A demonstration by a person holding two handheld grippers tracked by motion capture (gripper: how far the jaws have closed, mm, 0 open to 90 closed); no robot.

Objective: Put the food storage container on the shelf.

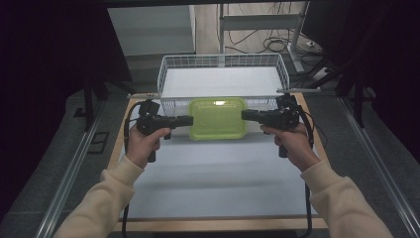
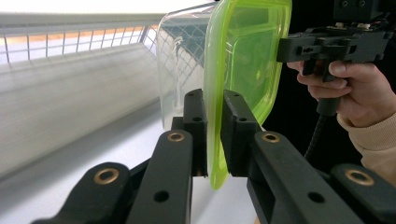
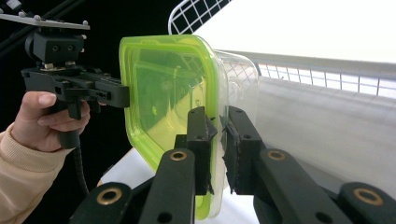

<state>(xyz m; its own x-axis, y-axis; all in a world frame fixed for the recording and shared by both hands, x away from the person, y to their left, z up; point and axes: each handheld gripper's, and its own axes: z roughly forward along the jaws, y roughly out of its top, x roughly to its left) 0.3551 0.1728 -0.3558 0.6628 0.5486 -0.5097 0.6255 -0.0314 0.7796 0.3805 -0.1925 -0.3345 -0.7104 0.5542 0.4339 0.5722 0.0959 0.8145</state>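
A clear plastic container with a lime-green lid (image 1: 218,118) sits between my two grippers, just in front of the wire basket's near wall. My left gripper (image 1: 190,120) is shut on the lid's left rim. In the left gripper view its jaws (image 2: 214,100) clamp the green edge (image 2: 247,56), and the clear body (image 2: 180,70) lies beyond them. My right gripper (image 1: 243,115) is shut on the opposite rim, where its jaws (image 3: 218,121) pinch the lid (image 3: 163,88). Each gripper view shows the other gripper (image 2: 285,46) (image 3: 123,95) across the lid. Whether the container rests on the table, I cannot tell.
A white wire basket (image 1: 223,60) with a white floor stands at the back of the table, right behind the container. The white table top (image 1: 213,173) has a wooden border. Metal rails run along both sides, and cables lie on the floor beyond.
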